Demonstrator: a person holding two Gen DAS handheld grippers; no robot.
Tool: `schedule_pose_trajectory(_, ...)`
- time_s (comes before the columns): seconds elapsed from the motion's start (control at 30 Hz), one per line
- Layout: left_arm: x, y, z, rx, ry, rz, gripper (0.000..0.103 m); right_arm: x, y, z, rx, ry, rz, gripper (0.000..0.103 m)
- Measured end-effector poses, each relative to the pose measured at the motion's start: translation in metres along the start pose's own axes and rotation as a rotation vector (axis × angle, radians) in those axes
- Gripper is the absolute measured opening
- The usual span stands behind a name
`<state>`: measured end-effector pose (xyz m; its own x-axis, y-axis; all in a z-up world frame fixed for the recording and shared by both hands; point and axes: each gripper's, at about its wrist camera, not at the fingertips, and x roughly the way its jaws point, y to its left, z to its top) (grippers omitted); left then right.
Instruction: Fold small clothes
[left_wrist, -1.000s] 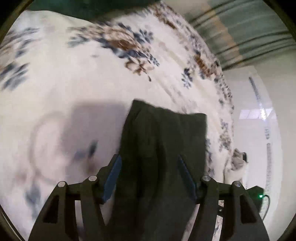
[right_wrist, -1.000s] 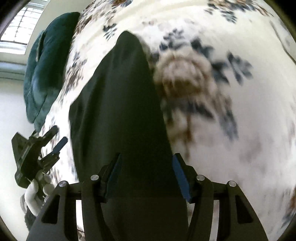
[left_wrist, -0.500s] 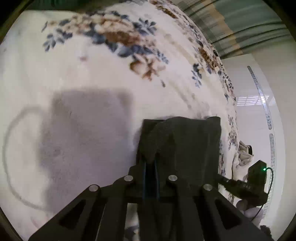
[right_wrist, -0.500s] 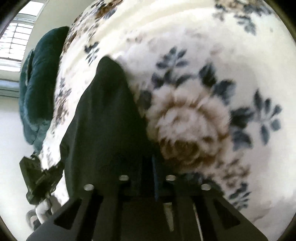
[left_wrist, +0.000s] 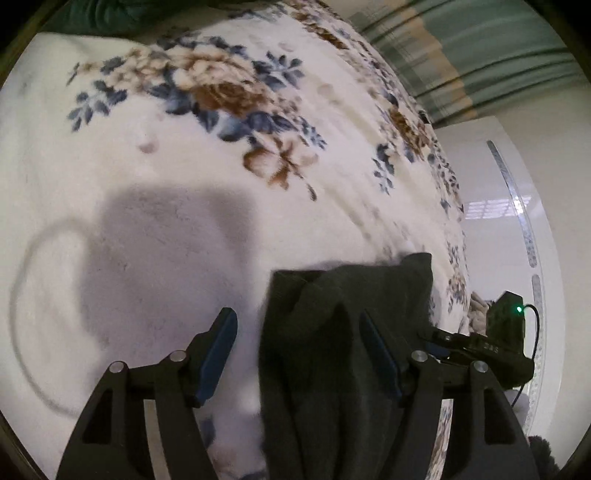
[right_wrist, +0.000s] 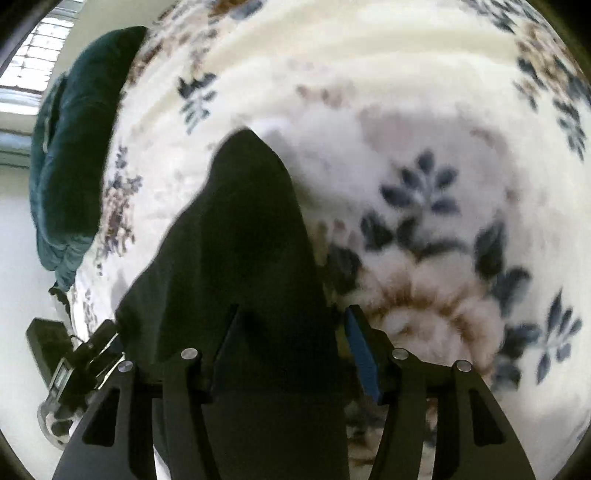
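Starting with my left gripper: its jaws are opening, the blue pads standing apart with the dark garment lying between them, not pinched. The cloth is dark grey-green, soft and rumpled here, bunched into a raised ridge near the middle, with a fairly straight top edge and one corner poking up at the right. It lies on the white floral blanket, toward its right side, where the blanket falls away. A grey shadow falls on the pile to the left of the cloth.

Over on my right gripper, the jaws are opening too, spread either side of the same garment, pads off it. From this side it looks almost black, smooth, tapering to a rounded point away from me. The teal cushion sits at the far left edge of the blanket.
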<state>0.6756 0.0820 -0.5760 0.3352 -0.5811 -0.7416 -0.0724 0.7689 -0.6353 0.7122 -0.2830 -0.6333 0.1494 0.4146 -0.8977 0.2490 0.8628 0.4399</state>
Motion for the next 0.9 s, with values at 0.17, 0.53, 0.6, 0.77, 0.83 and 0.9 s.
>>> schedule_pose_trajectory(0.17,-0.054,-0.022,-0.046,0.063,-0.032,-0.015,0.066,-0.037,0.003,-0.062,-0.049,0.025,0.011,0.059)
schedule_pose_trajectory(0.53,-0.162,-0.023,-0.262,-0.064,0.164,0.04,0.066,-0.098,-0.074,-0.32,0.024,0.29,0.001,0.063)
schedule_pose_trajectory(0.6,-0.167,-0.013,-0.305,-0.105,0.221,0.06,0.066,-0.093,-0.099,-0.371,0.079,0.348,0.026,0.063)
schedule_pose_trajectory(0.77,-0.149,0.01,-0.398,-0.176,0.347,0.087,0.066,-0.069,-0.147,-0.451,0.167,0.387,0.06,0.063)
schedule_pose_trajectory(0.83,-0.137,0.011,-0.422,-0.163,0.371,0.114,0.066,-0.056,-0.158,-0.469,0.177,0.379,0.14,0.063)
schedule_pose_trajectory(0.9,-0.129,0.004,-0.435,-0.142,0.365,0.095,0.066,-0.047,-0.167,-0.482,0.173,0.364,0.183,0.063)
